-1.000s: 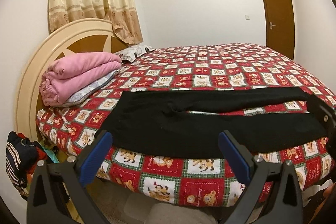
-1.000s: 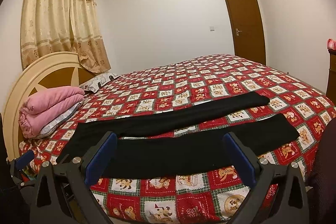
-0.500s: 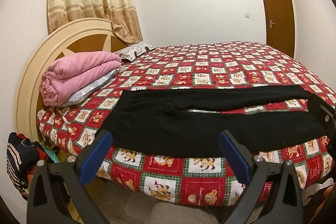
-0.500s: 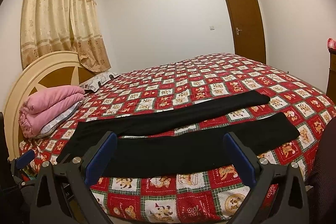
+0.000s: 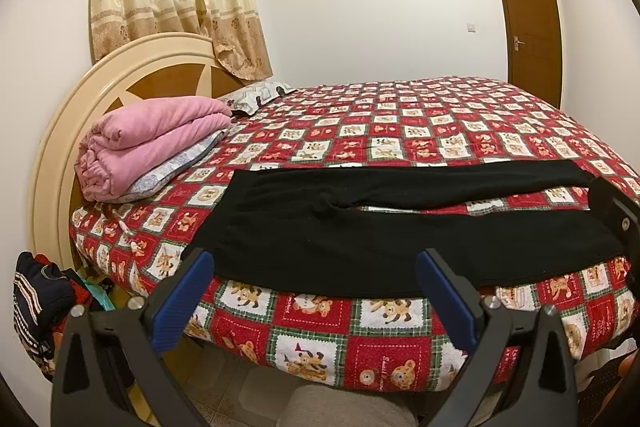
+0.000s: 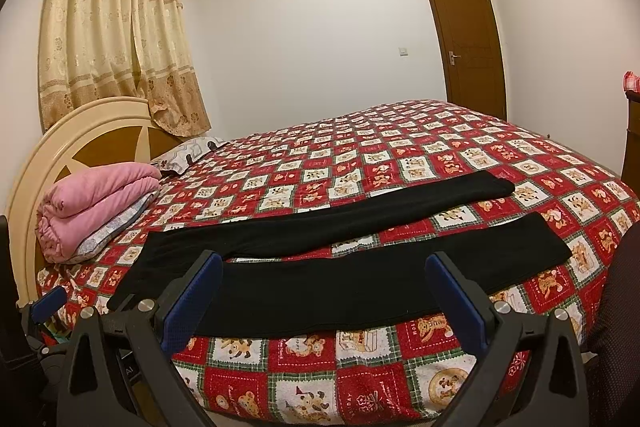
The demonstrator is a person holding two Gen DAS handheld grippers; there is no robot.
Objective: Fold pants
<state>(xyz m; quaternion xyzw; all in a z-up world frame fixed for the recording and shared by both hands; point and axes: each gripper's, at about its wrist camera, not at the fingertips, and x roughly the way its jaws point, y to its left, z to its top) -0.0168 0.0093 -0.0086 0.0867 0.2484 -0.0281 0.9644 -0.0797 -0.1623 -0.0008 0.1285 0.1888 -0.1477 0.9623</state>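
Pants [image 5: 360, 239], black, lie unfolded and flat along the near edge of the bed [image 5: 400, 343], on a red patchwork bedspread printed with teddy bears. Their long axis runs left to right, parallel to that edge: the waistband [image 5: 216, 223] points left toward the headboard [image 5: 52, 155], and the two legs stretch right toward the foot of the bed. The legs are spread into a narrow V, the far leg [image 6: 400, 207] angling away from the near leg [image 6: 400, 287], with a strip of bedspread showing between them.

At far left a pile of clothes [image 5: 40, 303] sits beside the bed. A folded pink blanket [image 5: 144, 147] rests on a pillow against the headboard, well apart from the waistband.

The left gripper [image 5: 316, 299] hovers in front of the bed edge near the waist end, jaws spread wide, gripping nothing. The right gripper [image 6: 324, 303] hovers before the near leg, likewise wide apart and empty.
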